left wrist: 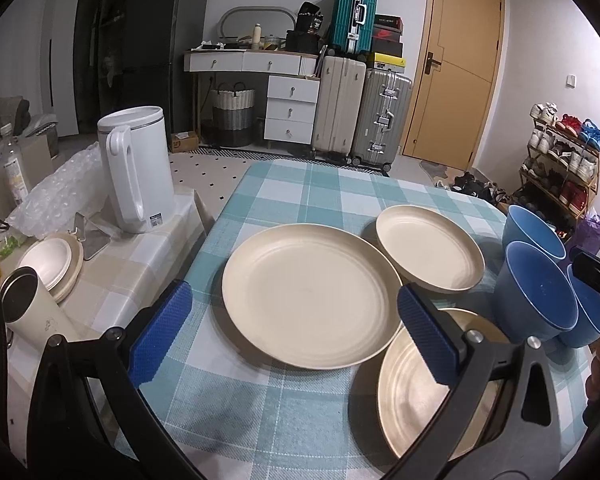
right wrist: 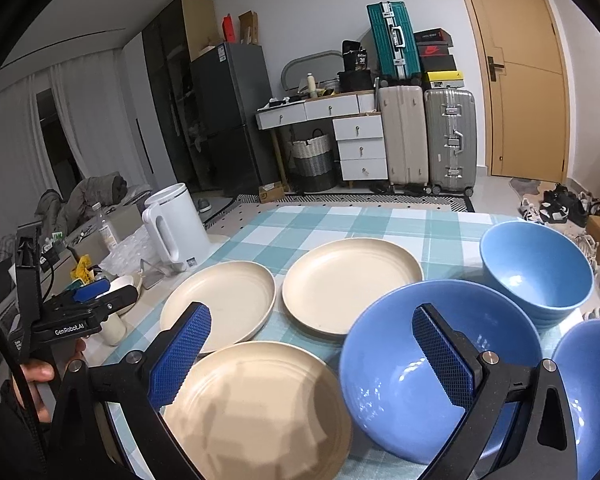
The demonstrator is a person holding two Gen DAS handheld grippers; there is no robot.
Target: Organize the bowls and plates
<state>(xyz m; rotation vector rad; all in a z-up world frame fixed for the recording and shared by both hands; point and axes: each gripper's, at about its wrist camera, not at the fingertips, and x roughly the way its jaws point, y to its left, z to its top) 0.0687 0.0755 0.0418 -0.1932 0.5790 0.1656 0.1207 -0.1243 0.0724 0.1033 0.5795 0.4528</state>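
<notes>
**Plates and bowls spread out, nothing gripped yet**

Plates and bowls lie in a single layer on the checked counter [left wrist: 284,196], none stacked, which we read as the starting layout: each piece is reachable at its own rim. Three cream plates sit on our left side: the left plate [left wrist: 310,294] in front of the left hand-held gripper [left wrist: 296,334], the far plate [left wrist: 430,248] beyond it, just beside its rim, and the near plate [left wrist: 412,384] closest to us, partly under that gripper's right finger. Three blue bowls stand to the right: the far bowl [right wrist: 536,266], the middle bowl [right wrist: 440,364] and a third bowl [right wrist: 592,384] cut off by the frame edge.

The left hand-held gripper has its jaws spread wide and carries nothing. The right hand-held gripper [right wrist: 314,360] is likewise wide apart and empty, hovering over the gap between the near plate and the middle bowl.

All pieces rest upright, openings facing up. Being round, they have no long axis in plan; the only axis is vertical, so we judge a rim grasp works from any side, and like pieces should nest straight down.

A white kettle [left wrist: 134,168] stands on the side table, apart.
</notes>
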